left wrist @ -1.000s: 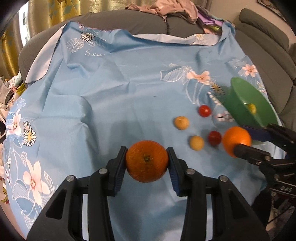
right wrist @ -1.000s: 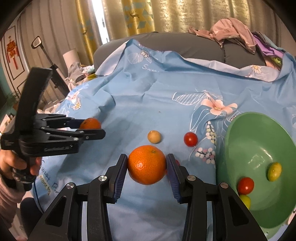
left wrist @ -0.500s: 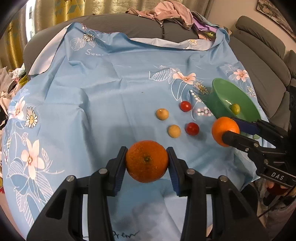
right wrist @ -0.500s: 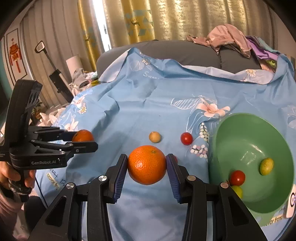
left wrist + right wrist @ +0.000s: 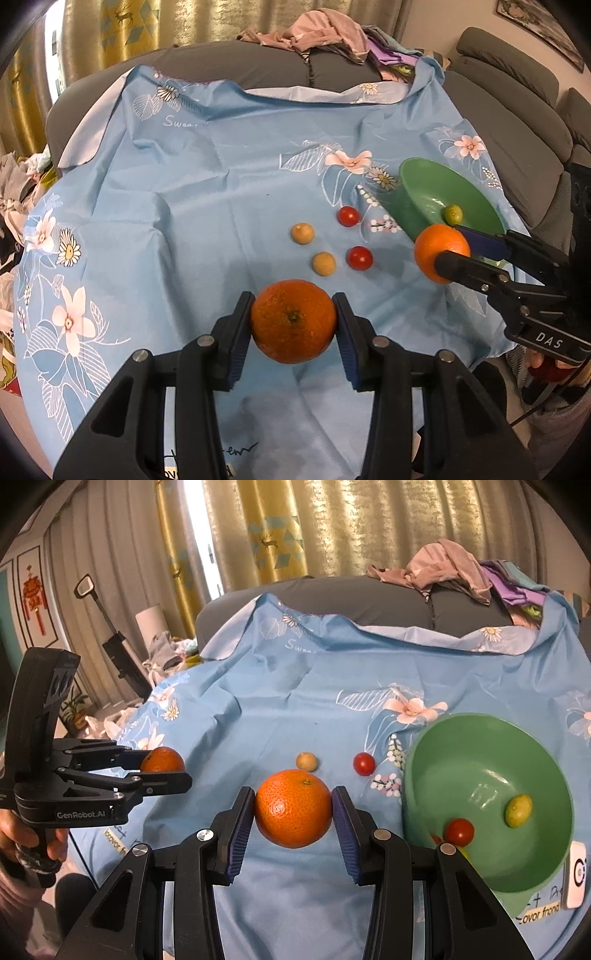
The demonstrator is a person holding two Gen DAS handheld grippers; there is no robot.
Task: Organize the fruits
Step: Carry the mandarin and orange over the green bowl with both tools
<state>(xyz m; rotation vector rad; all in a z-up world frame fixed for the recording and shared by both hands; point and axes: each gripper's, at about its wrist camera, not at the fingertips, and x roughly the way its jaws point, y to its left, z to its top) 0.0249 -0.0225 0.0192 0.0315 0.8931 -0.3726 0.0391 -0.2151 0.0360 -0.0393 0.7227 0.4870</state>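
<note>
Since a moment ago both held oranges have lifted clear of the blue cloth [image 5: 207,206]. The left gripper [image 5: 293,321] clamps one orange [image 5: 293,320]; the right gripper [image 5: 293,806] clamps another orange [image 5: 293,806], near the green bowl [image 5: 480,738]. Four small fruits [image 5: 324,263] remain loose beside it. The bowl sits near the cloth's edge, with open room above.

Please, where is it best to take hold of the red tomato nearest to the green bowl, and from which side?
Grip the tomato across its widest middle, coming from above. It is small, round and lies loose on the cloth, so it may roll if pushed sideways. The bowl stands close on its right, so set the tongs fingers front and back, not left and right.
</note>
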